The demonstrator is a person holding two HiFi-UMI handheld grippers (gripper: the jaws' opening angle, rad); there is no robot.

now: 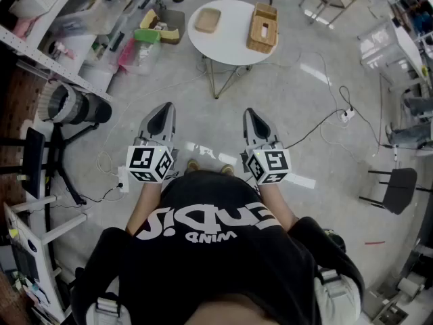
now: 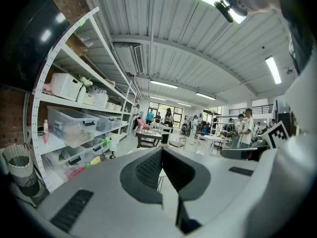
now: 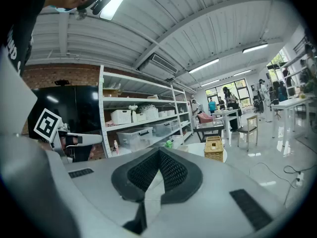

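Observation:
I hold both grippers in the air at waist height, side by side, pointing forward over the grey floor. My left gripper [image 1: 162,116] [image 2: 162,151] has its jaws together with nothing between them. So does my right gripper [image 1: 252,118] [image 3: 159,153], which is also empty. Ahead of both, well out of reach, stands a small round white table [image 1: 233,46] [image 3: 197,150]. On it are a woven box [image 1: 262,28] [image 3: 214,148] and a shallow tan tray [image 1: 208,20]. Neither gripper touches anything.
White shelving [image 1: 47,42] [image 2: 74,103] with clear bins and baskets runs along the left. A large camera on a tripod [image 1: 73,105] stands at the left near me. Cables and a power strip [image 1: 347,114] lie on the floor at the right, near a black chair [image 1: 397,187]. Several people stand far off.

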